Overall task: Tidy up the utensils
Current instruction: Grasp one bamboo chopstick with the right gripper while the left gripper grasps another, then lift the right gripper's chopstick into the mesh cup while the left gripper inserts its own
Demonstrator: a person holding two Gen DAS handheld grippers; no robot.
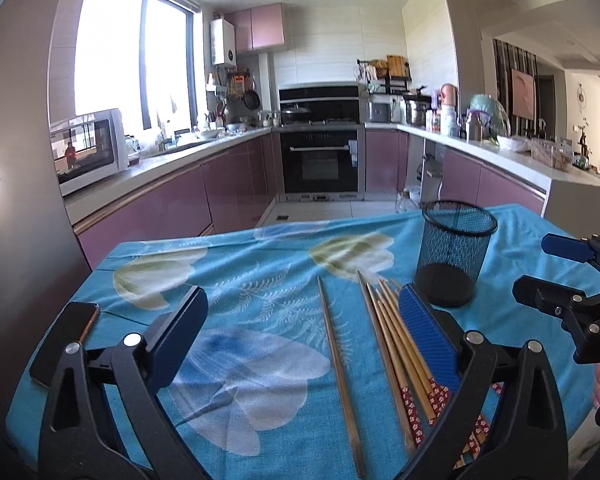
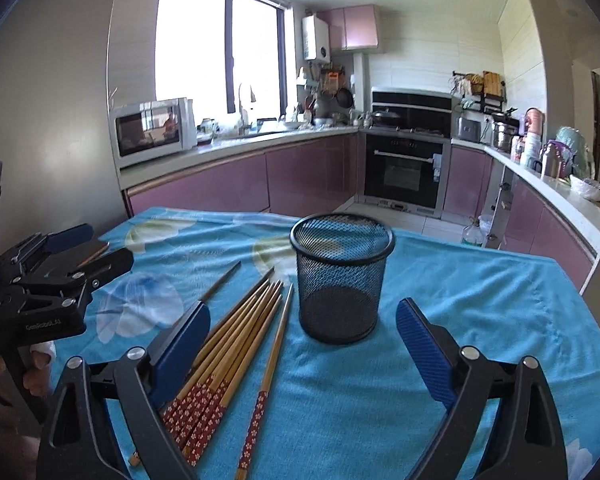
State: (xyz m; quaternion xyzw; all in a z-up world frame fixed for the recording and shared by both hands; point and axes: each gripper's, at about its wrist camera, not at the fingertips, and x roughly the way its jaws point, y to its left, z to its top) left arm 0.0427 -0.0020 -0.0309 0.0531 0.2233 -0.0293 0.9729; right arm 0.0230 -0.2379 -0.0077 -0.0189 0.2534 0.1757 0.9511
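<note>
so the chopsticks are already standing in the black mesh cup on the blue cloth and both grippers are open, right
Not quite. The black mesh cup is empty; the chopsticks lie flat on the blue cloth beside it, as the right wrist view shows. The rest holds: the left gripper and right gripper are both open, holding nothing.

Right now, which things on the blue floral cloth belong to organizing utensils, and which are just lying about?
For the job:
- black mesh cup, upright, empty
- bundle of bamboo chopsticks with red patterned ends
- single red-ended chopstick beside the bundle
- plain dark chopstick lying apart

Lying about:
- dark smartphone at the cloth's edge
</note>
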